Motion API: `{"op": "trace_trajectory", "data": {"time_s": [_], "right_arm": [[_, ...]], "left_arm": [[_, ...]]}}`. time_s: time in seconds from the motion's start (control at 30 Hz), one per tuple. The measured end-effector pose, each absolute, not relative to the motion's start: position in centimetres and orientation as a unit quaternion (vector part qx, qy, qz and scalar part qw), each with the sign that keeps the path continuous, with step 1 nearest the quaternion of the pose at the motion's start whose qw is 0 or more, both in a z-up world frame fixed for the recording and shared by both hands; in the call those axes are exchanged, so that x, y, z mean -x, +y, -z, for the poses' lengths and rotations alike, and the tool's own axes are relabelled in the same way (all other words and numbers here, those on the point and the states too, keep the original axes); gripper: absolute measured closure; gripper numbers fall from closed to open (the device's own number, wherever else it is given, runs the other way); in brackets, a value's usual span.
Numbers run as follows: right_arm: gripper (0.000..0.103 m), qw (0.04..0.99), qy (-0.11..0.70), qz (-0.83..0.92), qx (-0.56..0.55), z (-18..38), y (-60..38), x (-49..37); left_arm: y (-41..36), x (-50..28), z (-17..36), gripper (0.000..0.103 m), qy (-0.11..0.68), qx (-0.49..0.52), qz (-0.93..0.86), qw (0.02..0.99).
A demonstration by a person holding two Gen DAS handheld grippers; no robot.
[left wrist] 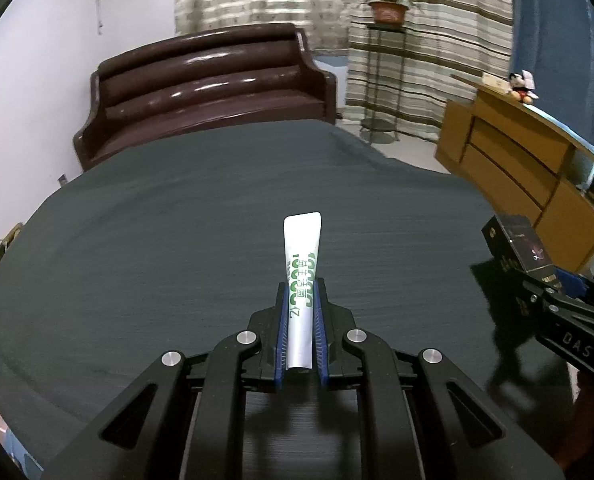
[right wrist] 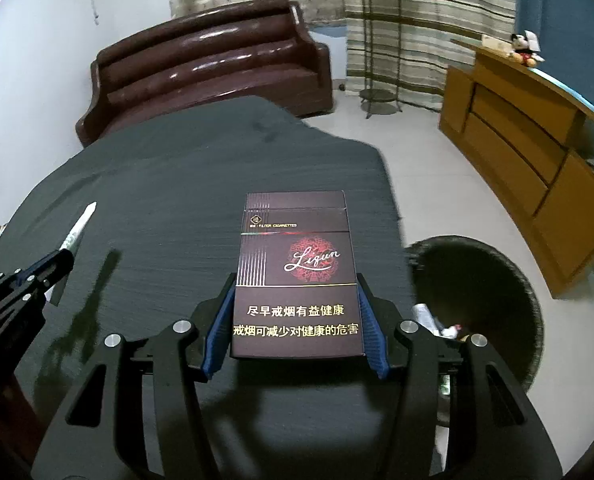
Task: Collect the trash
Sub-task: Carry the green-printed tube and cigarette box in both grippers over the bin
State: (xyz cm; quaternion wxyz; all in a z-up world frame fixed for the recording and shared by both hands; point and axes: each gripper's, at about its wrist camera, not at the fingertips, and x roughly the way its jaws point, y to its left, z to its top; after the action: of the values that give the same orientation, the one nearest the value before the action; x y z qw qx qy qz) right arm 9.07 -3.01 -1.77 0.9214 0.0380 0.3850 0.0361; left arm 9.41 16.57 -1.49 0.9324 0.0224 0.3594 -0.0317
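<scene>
My left gripper is clamped narrow on a white tube with green print, which sticks out forward from between the blue pads, its flat crimped end farthest from me. My right gripper is closed about halfway on a dark cigarette pack, the pads pressing its two long edges and the printed face turned up toward my camera. Both things are held up above the table, which is covered in a dark grey cloth; neither touches it.

From the right wrist I see my left gripper low at the left edge, with the tube poking out. Just off the table's right edge, down on the pale floor, stands a round dark bin with some white scraps already inside.

Beyond the table sits a dark brown sofa against the wall. To the right runs a wooden cabinet with a small plush toy on top. At the back, a potted plant stands on a thin metal stand before striped curtains.
</scene>
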Motion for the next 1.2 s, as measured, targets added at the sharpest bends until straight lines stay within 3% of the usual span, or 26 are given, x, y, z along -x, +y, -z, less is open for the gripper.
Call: {"op": "trace_trajectory", "data": {"time_s": [0.7, 1.2], "right_arm": [[0.050, 0.923, 0.373, 0.065, -0.066, 2.6, -15.8, -6.4], [0.050, 0.921, 0.368, 0.099, -0.075, 3.4, -19.5, -7.0]], "left_arm": [[5.0, -8.5, 1.5, 0.090, 0.350, -0.073, 0.129, 0.925], [-0.8, -9.3, 2.2, 0.090, 0.350, -0.096, 0.171, 0.916]]}}
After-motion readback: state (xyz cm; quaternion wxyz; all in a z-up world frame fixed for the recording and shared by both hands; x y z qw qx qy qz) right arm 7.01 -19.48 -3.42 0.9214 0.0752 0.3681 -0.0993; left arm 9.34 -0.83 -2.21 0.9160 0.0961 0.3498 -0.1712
